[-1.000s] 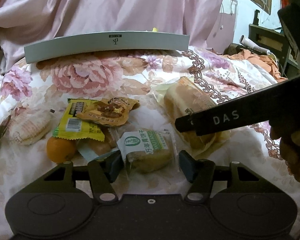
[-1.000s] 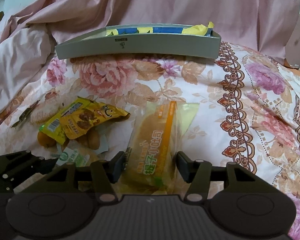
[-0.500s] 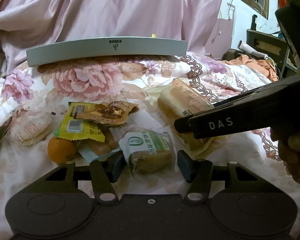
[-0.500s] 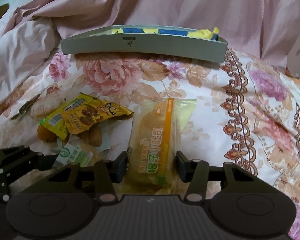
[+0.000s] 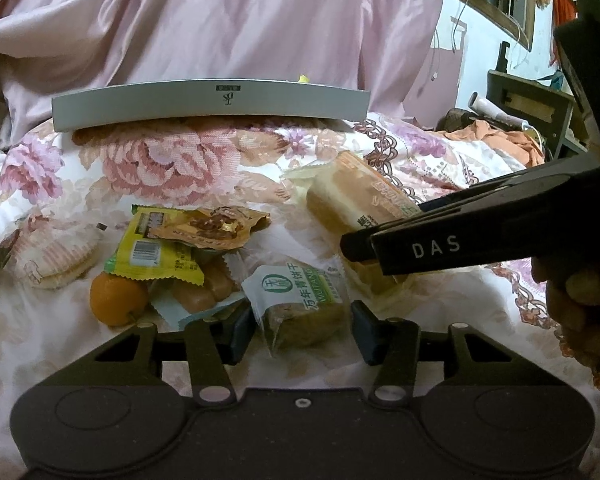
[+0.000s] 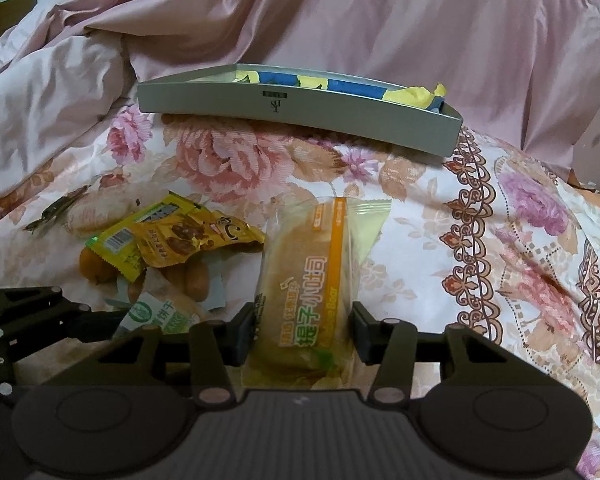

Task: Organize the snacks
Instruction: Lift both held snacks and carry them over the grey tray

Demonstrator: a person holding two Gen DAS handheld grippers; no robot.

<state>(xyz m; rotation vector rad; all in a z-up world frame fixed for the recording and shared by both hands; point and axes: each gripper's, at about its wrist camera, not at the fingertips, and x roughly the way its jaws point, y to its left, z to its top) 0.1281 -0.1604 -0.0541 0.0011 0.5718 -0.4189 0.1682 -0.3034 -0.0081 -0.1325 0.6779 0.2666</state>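
Note:
Snacks lie in a pile on a floral bedspread. My left gripper point(image 5: 302, 330) is open around a green-and-white wrapped biscuit cake point(image 5: 300, 304); the pads stand just off its sides. My right gripper point(image 6: 302, 330) has closed in on a long wrapped bread point(image 6: 306, 284) and its pads touch the wrapper on both sides. The bread also shows in the left wrist view point(image 5: 356, 204) under the right gripper's finger. A grey tray point(image 6: 295, 110) with yellow and blue packets stands at the back.
Left of the grippers lie a yellow and brown snack packet point(image 5: 179, 240), a small orange point(image 5: 117, 300), a round wrapped cracker point(image 5: 55, 258) and small sausages point(image 5: 203, 290). A pink quilt point(image 6: 340, 20) rises behind the tray. Furniture stands at far right point(image 5: 532, 108).
Both grippers have narrowed slightly and eased forward around their packets. The right pads have come in against the bread wrapper. The snacks have not moved.

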